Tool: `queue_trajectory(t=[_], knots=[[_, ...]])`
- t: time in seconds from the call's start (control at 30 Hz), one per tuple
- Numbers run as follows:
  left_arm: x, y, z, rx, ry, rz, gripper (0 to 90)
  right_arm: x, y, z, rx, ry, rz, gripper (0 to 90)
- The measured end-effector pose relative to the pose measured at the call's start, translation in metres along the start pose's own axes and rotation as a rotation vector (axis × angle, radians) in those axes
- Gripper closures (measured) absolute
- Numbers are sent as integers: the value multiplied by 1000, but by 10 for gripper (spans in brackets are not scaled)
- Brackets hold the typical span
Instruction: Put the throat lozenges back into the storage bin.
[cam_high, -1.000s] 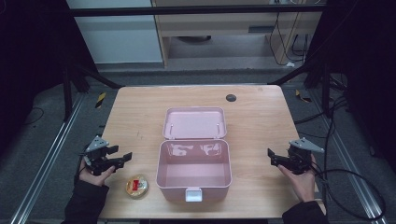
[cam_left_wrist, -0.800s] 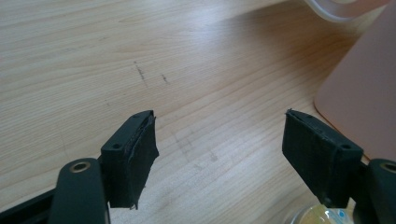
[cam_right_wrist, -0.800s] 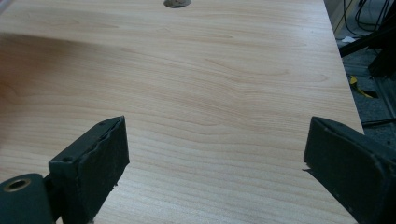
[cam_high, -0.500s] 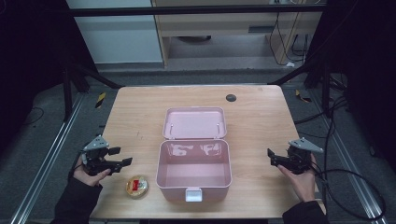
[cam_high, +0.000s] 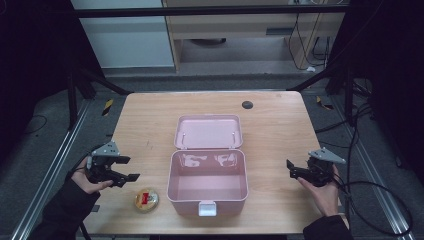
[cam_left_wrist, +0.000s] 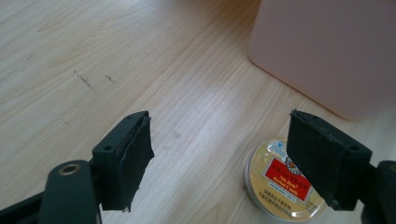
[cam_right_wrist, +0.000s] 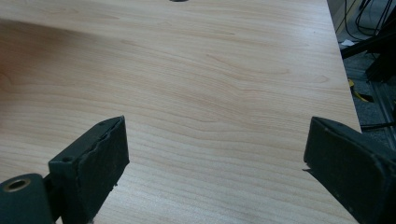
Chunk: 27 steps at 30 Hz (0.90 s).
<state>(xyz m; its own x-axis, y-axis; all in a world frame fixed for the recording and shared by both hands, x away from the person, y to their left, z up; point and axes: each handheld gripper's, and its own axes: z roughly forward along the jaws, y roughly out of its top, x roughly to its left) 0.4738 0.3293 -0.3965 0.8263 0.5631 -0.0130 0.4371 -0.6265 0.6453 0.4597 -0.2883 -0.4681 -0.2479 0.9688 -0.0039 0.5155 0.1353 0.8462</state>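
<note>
Pink box (cam_high: 208, 181) sat mid-table (cam_high: 275, 130), lid (cam_high: 209, 131) open and laid back. Round tin (cam_high: 146, 199) lay just left of the box. Left gripper (cam_high: 129, 168) jaws wide apart, empty, near the tin. Right gripper (cam_high: 291, 167) jaws wide apart, empty, over bare wood.

My box (cam_high: 208, 180) is pale pink all over, its open lid (cam_high: 208, 132) the same pink at twelve o'clock. The round tin (cam_left_wrist: 282, 179) at my four o'clock is gold with a red label. My jaws are matte black. The table (cam_high: 150, 125) is light wood grain.
</note>
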Motion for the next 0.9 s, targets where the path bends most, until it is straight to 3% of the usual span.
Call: queue_trajectory(t=[0.33, 0.47, 0.9], knots=[[-7, 7, -11, 82, -35, 111, 201, 1, -1, 2, 13, 9, -21, 67], [-9, 6, -9, 132, -54, 140, 197, 2, -1, 2, 16, 11, -26, 65], [-24, 11, 3, 224, -80, 236, 141, 1, -1, 1, 26, 12, -41, 57]])
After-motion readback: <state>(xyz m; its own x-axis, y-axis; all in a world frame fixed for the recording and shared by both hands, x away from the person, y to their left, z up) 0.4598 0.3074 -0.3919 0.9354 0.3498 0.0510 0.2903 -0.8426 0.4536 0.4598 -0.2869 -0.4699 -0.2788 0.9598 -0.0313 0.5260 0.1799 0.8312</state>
